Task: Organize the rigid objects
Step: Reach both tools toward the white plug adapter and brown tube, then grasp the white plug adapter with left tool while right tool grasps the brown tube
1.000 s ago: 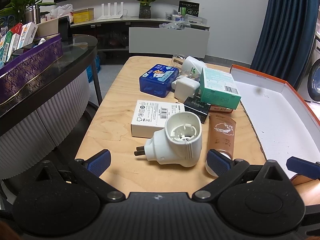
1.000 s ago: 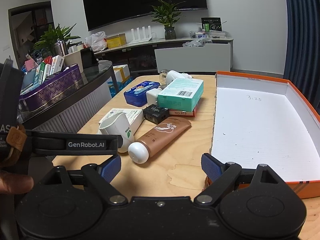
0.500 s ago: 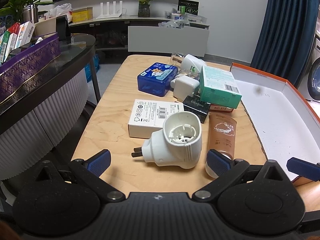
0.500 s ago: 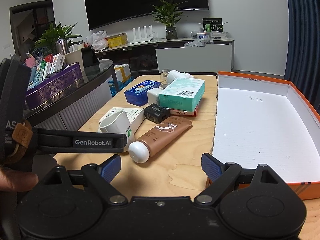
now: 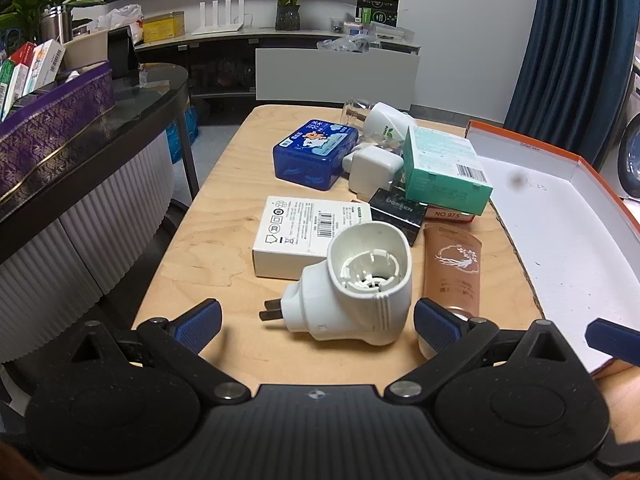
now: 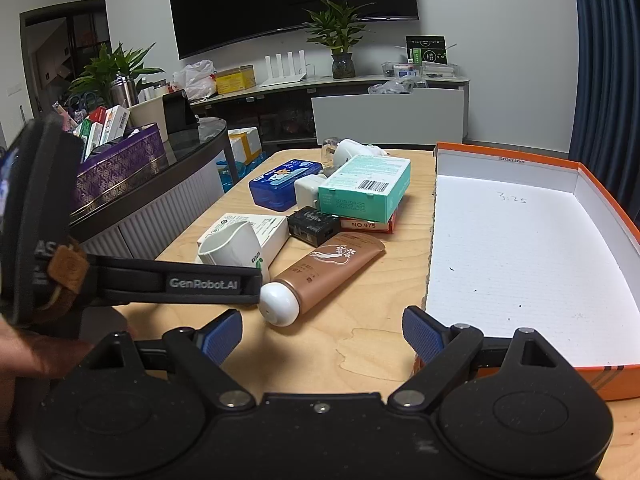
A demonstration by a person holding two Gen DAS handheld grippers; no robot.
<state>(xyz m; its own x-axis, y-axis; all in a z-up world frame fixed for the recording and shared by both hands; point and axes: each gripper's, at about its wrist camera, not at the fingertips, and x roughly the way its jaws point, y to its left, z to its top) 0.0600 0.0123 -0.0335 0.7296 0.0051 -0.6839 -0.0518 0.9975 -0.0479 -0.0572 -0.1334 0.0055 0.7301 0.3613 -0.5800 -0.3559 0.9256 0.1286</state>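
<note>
Between the left gripper's [image 5: 318, 322] wide-apart jaws lies the white plug-in device [image 5: 352, 288].

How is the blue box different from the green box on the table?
The blue box is dark blue with a cartoon picture on its lid and rounded corners; the green box is pale mint with a barcode and sharp edges. The blue box lies flat on the table, while the green box sits propped on other things, including a red box, and tilts. Both are rectangular, closed, and outside the orange tray.
</note>
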